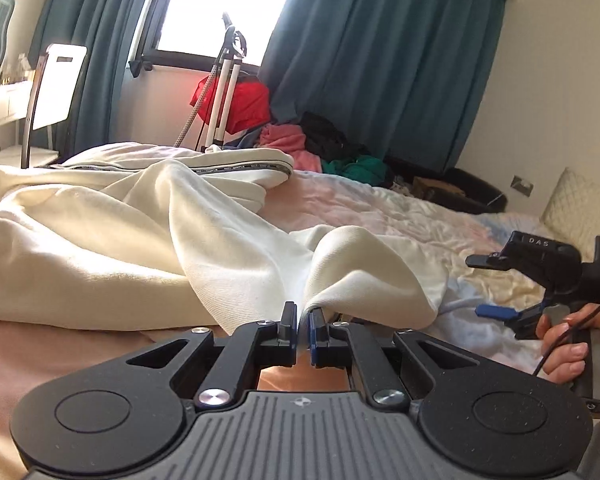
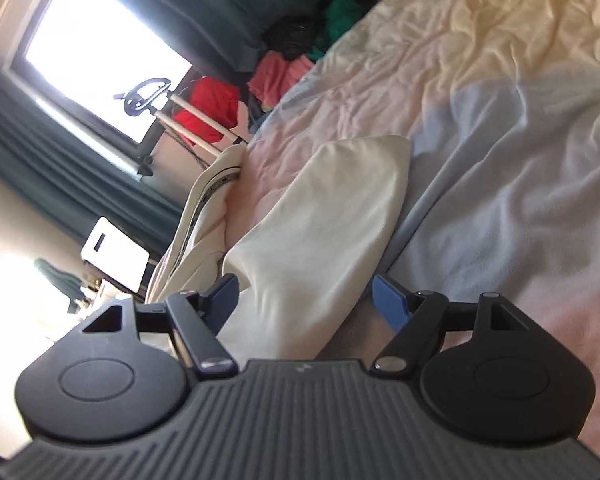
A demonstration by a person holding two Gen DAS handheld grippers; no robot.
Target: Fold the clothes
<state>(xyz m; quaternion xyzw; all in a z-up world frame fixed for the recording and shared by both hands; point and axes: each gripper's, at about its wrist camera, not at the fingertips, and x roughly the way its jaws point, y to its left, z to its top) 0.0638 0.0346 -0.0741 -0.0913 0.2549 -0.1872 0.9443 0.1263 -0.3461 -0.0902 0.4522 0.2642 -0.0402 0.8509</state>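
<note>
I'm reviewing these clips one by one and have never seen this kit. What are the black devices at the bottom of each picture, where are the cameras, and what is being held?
No robot arm here: a person carries a hand-held two-finger gripper in each hand, each with a camera looking forward along its fingers.

The left camera shows the left gripper, jaws shut on a fold of the cream garment, which lies on the bed. At the right edge is the person's hand holding the right gripper.

The right camera, tilted, shows the right gripper with jaws open; the cloth lies between them, ungripped.

Loose clothes are piled beyond the bed.
</note>
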